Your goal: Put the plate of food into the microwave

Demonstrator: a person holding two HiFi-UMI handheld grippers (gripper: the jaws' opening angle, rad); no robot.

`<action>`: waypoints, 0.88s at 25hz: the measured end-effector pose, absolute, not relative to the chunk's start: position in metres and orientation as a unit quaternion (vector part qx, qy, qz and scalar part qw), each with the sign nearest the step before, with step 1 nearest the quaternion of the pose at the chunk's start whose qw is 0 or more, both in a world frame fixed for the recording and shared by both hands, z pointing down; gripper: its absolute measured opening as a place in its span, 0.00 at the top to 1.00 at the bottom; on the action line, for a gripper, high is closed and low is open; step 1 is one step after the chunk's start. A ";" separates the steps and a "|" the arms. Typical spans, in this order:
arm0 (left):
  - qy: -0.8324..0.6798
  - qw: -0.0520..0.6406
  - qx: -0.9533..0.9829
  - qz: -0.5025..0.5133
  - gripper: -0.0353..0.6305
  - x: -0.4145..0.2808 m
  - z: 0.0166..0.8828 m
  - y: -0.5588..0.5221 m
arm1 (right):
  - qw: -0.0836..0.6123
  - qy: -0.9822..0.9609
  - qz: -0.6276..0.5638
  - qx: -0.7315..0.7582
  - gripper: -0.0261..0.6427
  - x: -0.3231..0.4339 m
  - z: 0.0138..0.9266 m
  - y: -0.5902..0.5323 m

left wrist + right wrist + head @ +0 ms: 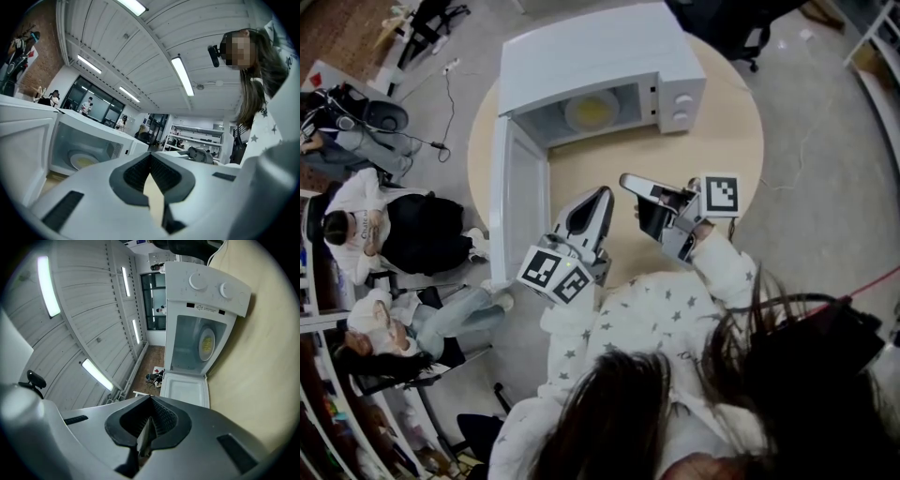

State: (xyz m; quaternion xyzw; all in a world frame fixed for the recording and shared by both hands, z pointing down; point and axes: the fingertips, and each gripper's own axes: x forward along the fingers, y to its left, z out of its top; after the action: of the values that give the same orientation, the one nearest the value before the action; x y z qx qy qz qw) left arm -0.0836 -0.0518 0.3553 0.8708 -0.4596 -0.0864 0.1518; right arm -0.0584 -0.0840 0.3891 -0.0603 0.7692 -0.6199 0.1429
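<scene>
Left gripper and right gripper: 2, jaws pressed together, empty, held over table, tips aimed at 1 microwave. 1 plate of food sits inside; door open.

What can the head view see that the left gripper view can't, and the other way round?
Only the head view shows the marker cubes and the grey floor around the table. Only the left gripper view shows the ceiling lights and the camera on the person's head. Both show the microwave with its door open and the plate of food inside.
</scene>
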 end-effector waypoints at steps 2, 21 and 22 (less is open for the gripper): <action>-0.458 0.148 0.872 -0.087 0.94 -0.083 0.354 -0.054 | 0.145 0.766 -0.624 -0.058 0.95 -0.058 0.389 -0.083; -0.462 0.138 0.872 -0.086 0.94 -0.085 0.346 -0.056 | 0.152 0.768 -0.619 -0.057 0.95 -0.059 0.385 -0.086; -0.462 0.139 0.871 -0.087 0.94 -0.085 0.346 -0.055 | 0.153 0.768 -0.619 -0.057 0.95 -0.059 0.384 -0.085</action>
State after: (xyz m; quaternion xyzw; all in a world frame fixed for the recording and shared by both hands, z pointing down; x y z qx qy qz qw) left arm -0.0851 -0.0554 0.3462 0.8714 -0.4625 -0.0865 0.1387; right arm -0.0585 -0.0853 0.3844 -0.0571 0.7681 -0.6192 0.1528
